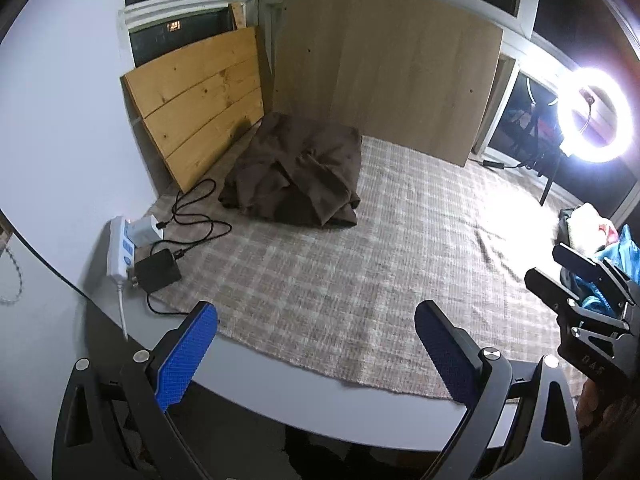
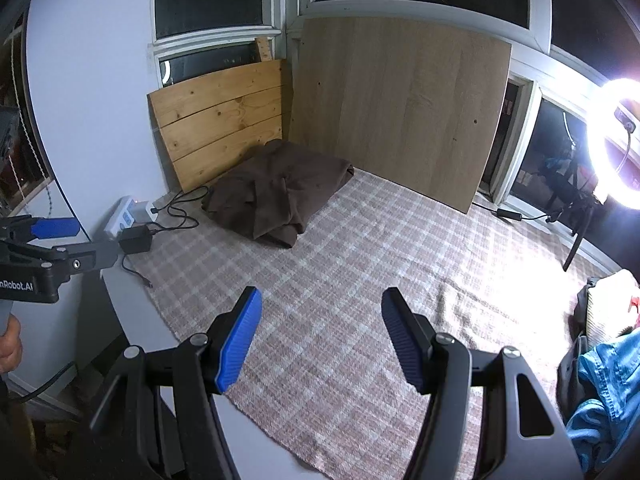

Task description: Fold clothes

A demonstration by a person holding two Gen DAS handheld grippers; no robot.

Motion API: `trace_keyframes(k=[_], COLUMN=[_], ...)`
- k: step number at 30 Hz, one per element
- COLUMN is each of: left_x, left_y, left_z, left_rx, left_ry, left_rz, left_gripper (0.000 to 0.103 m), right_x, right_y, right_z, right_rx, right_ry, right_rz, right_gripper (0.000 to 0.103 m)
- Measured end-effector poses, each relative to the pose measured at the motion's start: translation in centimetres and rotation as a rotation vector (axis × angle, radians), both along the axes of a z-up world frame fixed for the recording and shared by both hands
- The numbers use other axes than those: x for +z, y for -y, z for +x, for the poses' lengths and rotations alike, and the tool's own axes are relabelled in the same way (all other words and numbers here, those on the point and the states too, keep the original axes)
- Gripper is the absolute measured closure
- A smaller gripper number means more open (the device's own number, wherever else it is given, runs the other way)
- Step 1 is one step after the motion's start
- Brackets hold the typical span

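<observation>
Brown garment (image 1: 296, 172): one item, loosely folded into a rumpled, roughly rectangular bundle. It lies on the far left part of the checked cloth (image 1: 360, 256), in the corner where the two boards meet. Long axis runs from that corner toward the near edge of the table; a loose flap hangs at the near end. Which end is collar or hem cannot be told.

Pile of clothes (image 2: 604, 368) at the right edge: blue denim-like fabric in front, a pale textured piece and a bit of red behind. A dark edge shows beside it, but whether this is a bag or basket holding them cannot be told.

Checked cloth: pink-and-white plaid, spread over the white table (image 1: 256, 384), its near edge short of the table's rim.

Pine board (image 1: 200, 100) of three planks leans behind the garment on the left; a larger pale board (image 1: 384, 68) stands behind it on the right.

White power strip (image 1: 120, 248), black adapter (image 1: 158, 270) and coiled black cable (image 1: 192, 216): left of the garment, near it.

Ring light (image 1: 596, 114): lit, far right.

Left gripper (image 1: 316, 344): blue-padded fingers spread wide, nothing between them, above the near table edge.

Right gripper (image 2: 320, 336): fingers likewise spread and empty, over the checked cloth.
</observation>
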State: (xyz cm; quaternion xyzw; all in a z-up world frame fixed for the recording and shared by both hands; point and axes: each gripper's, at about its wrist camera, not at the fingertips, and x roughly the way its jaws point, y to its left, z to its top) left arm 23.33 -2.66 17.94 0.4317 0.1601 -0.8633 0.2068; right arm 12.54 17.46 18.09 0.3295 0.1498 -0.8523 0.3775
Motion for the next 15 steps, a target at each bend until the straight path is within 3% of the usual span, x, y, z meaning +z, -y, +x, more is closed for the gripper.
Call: trace_keyframes(k=[5,10,15], left_x=[0.6,0.0,-1.0], left_y=[-0.5,-1.3,-1.4], left_z=[0.7,-0.4,-1.4], left_rx=[-0.009,-0.019,-0.063], left_ry=[-0.057,-0.005,-0.022], left_rz=[-0.034,-0.095,0.003], left_gripper=[0.004,0.003,0.003], right_x=[0.0,-0.4,-1.1], right_y=[-0.1,-0.1,-0.5], right_z=[0.2,0.0,-0.6], right_rx=[0.009,0.003,-0.006], right_ry=[-0.006,0.001,0.012], right_rz=[0.002,0.009,0.026], right_gripper=[0.041,0.041,0.041])
